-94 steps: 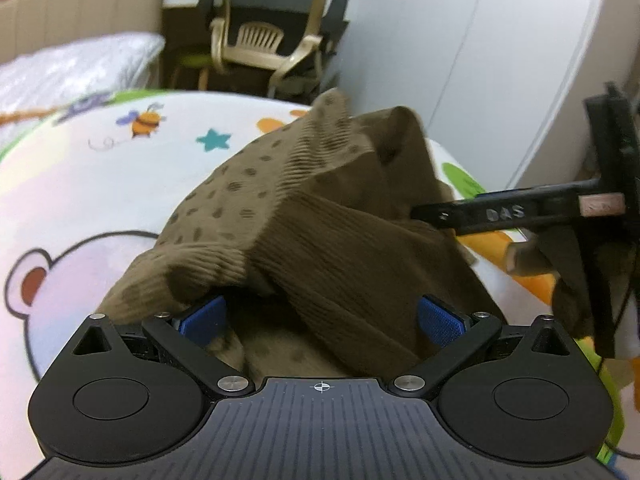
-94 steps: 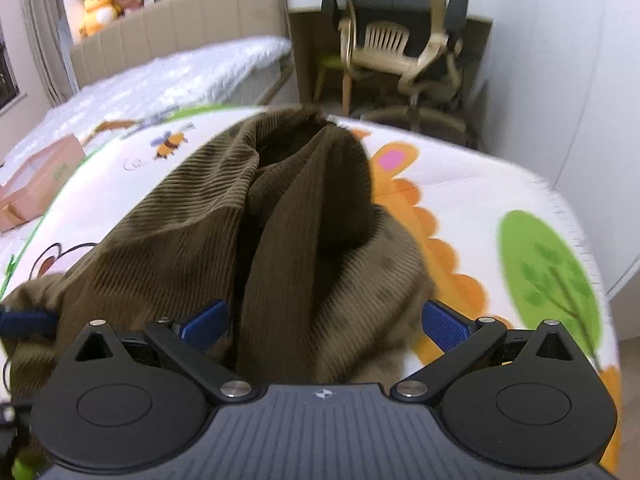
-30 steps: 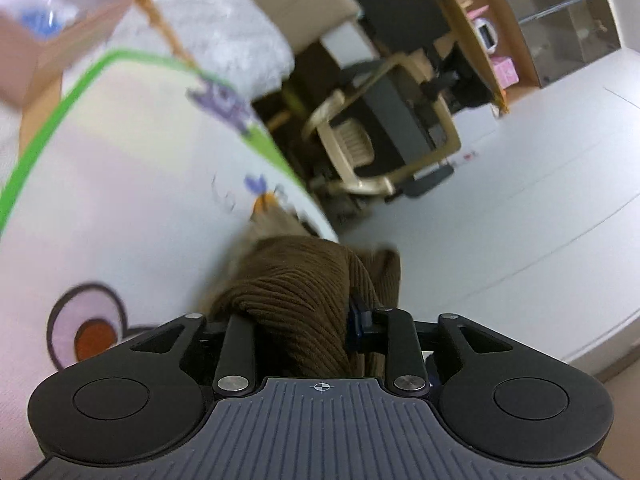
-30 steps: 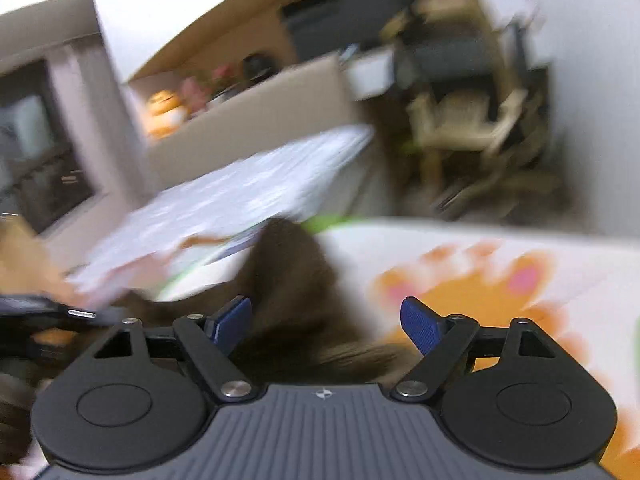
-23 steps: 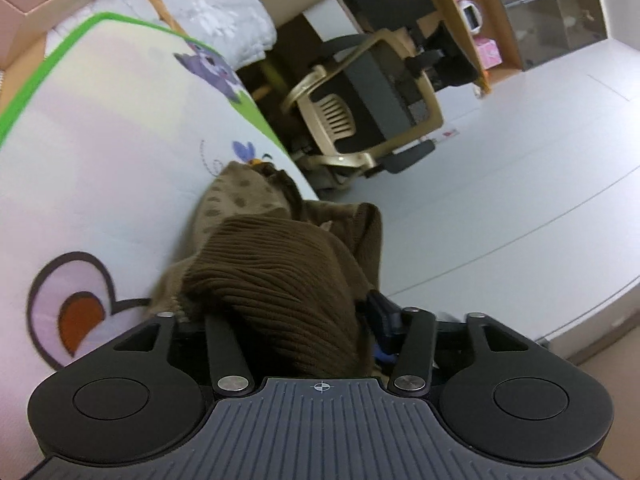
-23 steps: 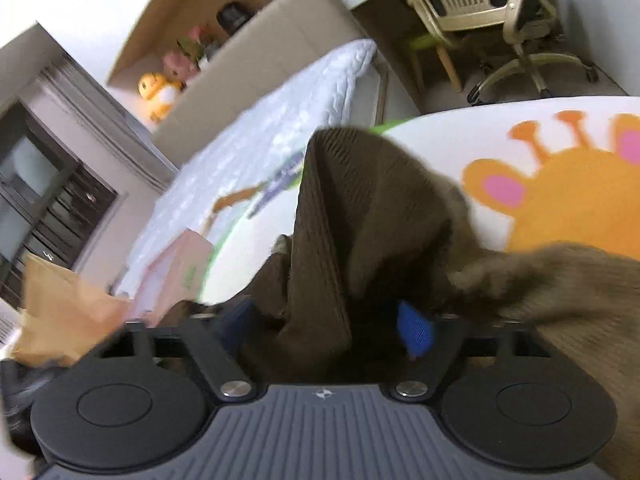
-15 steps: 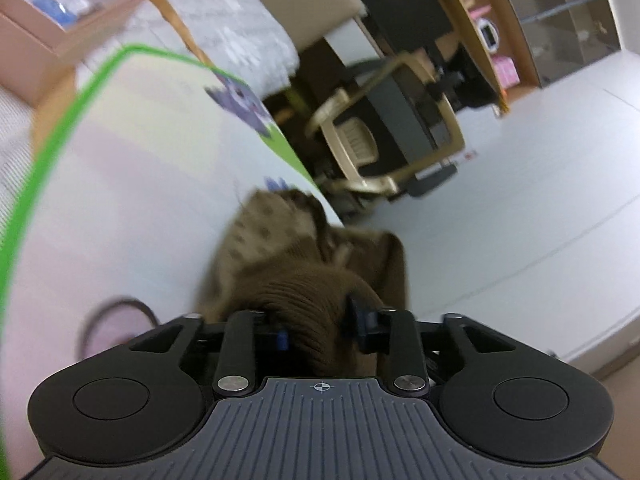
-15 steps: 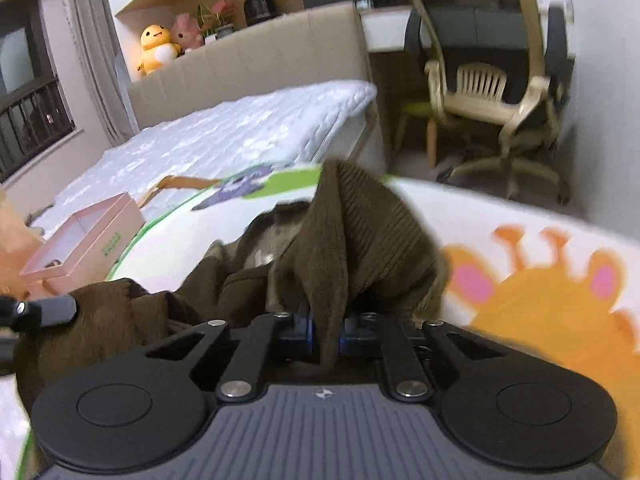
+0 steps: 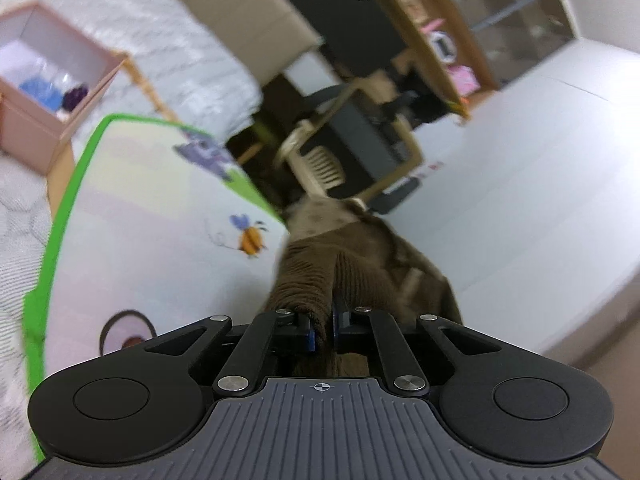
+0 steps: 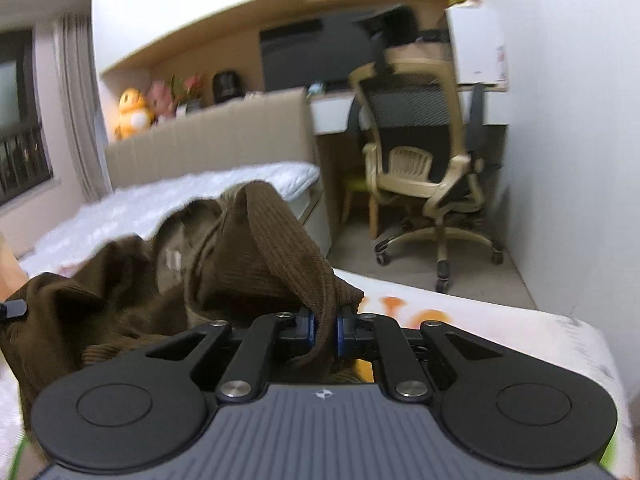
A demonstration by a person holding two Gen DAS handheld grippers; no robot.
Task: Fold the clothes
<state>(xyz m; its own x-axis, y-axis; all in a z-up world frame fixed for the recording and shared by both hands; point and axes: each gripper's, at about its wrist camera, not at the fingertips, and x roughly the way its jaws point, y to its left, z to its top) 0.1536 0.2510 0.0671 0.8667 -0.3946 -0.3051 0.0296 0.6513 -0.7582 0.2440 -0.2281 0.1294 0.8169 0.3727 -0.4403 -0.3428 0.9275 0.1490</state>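
I have both grippers clenched on one brown corduroy garment, each from its own end. In the left wrist view my left gripper pinches a ribbed fold between its blue pads, the jaws drawn in until only the cloth parts them; ahead of the gripper the garment runs forward as a taut ridge, its paler spotted side showing at the far end, near the edge of the cartoon-printed surface; a printed bee lies ahead and to the left of the gripper, apart from the cloth; a pink open box sits far off to the left on the white bed, beyond the green border of the surface.

In the right wrist view my right gripper grips a folded edge of the same garment, the cloth rising from the pads in a hump straight ahead and spilling down to the left of the gripper in loose folds; a black tip of the other gripper shows at the far left edge, against the fabric; to the right and just ahead, an orange print marks the surface; beyond it stands a beige office chair on the floor, with the bed's headboard well ahead to the left; the view is motion-blurred.
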